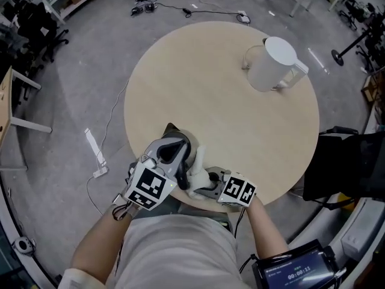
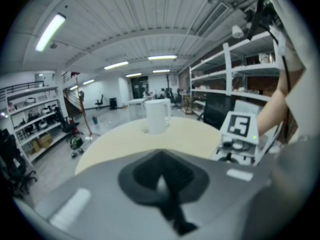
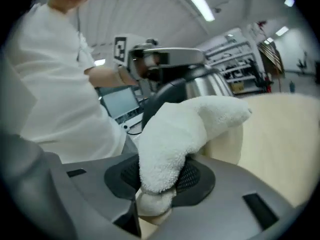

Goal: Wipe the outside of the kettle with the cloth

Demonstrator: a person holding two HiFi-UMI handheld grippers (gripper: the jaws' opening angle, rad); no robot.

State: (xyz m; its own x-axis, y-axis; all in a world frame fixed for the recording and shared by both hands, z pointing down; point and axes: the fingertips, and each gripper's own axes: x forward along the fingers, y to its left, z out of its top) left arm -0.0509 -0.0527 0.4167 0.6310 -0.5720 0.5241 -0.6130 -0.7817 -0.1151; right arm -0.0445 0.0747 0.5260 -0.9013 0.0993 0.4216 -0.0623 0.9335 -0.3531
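Two tools are seen low over the near edge of the round bench (image 1: 210, 101), close beside each other. The left tool (image 1: 173, 142) is shown with its jaws brought together and nothing between them; in the left gripper view the dark pads (image 2: 145, 175) are seen meeting along one seam. The right tool (image 1: 201, 182) is clamped on the cloth (image 1: 197, 166), a white terry cloth. In the right gripper view one end of it is pinched between the ribbed pads, while the rest is bunched up above the jaws and pushed out toward the bench. The right tool is pointed toward the left tool, so that the cloth lies between the two, just beside the left tool's grey body.

The kettle (image 1: 274, 62), white and lidded, is stood upright near the far right edge of the bench, well apart from both tools and from the cloth. It is touched by neither tool. In the left gripper view it is seen straight ahead, across the bare pale top. Cables (image 1: 180, 8) are laid on the grey floor beyond the far edge.
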